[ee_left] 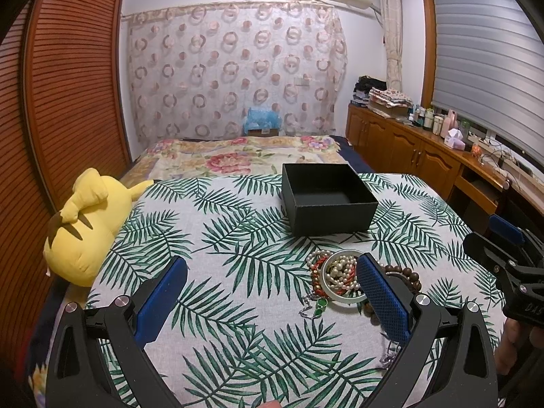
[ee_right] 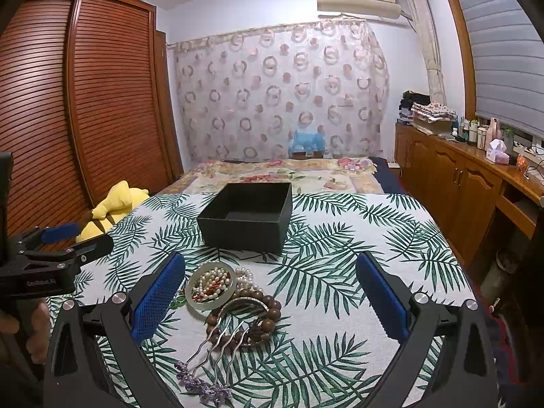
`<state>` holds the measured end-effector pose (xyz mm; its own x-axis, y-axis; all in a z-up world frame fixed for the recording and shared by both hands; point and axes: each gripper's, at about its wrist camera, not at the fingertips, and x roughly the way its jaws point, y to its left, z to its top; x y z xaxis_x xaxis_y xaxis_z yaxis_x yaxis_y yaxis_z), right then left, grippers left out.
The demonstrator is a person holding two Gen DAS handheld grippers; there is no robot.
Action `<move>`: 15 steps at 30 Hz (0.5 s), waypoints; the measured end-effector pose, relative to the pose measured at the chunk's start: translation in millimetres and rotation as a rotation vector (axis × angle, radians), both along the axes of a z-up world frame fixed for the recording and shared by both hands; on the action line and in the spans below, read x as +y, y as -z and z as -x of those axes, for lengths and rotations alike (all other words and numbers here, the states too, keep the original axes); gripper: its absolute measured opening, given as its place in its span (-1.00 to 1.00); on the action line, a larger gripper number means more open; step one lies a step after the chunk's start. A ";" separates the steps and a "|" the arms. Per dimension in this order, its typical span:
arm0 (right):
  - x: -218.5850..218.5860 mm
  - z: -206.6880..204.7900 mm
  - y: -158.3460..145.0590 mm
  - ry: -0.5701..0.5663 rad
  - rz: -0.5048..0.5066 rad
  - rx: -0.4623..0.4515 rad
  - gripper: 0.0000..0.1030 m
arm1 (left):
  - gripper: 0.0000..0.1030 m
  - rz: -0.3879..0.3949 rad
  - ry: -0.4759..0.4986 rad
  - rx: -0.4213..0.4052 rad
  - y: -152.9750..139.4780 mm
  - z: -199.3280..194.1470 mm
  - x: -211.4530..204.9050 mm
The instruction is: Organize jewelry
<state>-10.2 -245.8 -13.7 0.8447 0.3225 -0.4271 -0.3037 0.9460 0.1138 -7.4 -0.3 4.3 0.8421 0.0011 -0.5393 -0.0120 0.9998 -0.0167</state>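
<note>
Hair comb (ee_right: 217, 350) lies w/ prongs toward black box (ee_right: 244, 234), both tools wide open, holding nothing.

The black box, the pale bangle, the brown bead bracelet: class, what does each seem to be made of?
Black box: probably card, matte, finely textured, sharp edges.
Pale bangle: looks like jade or glass, translucent and glossy.
Brown bead bracelet: likely wood, round dark beads with a soft sheen.

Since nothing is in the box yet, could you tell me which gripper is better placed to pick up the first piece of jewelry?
Right gripper: open, with the jewelry pile between its fingers.
</note>
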 end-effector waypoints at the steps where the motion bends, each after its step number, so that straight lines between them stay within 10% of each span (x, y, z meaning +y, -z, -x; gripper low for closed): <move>1: -0.1 0.2 0.0 -0.001 0.000 0.000 0.95 | 0.88 0.001 0.001 0.001 0.2 0.1 0.2; 15: -0.4 -1.0 2.7 -0.004 0.001 0.003 0.95 | 0.88 0.001 0.003 0.010 2.3 -0.6 -4.4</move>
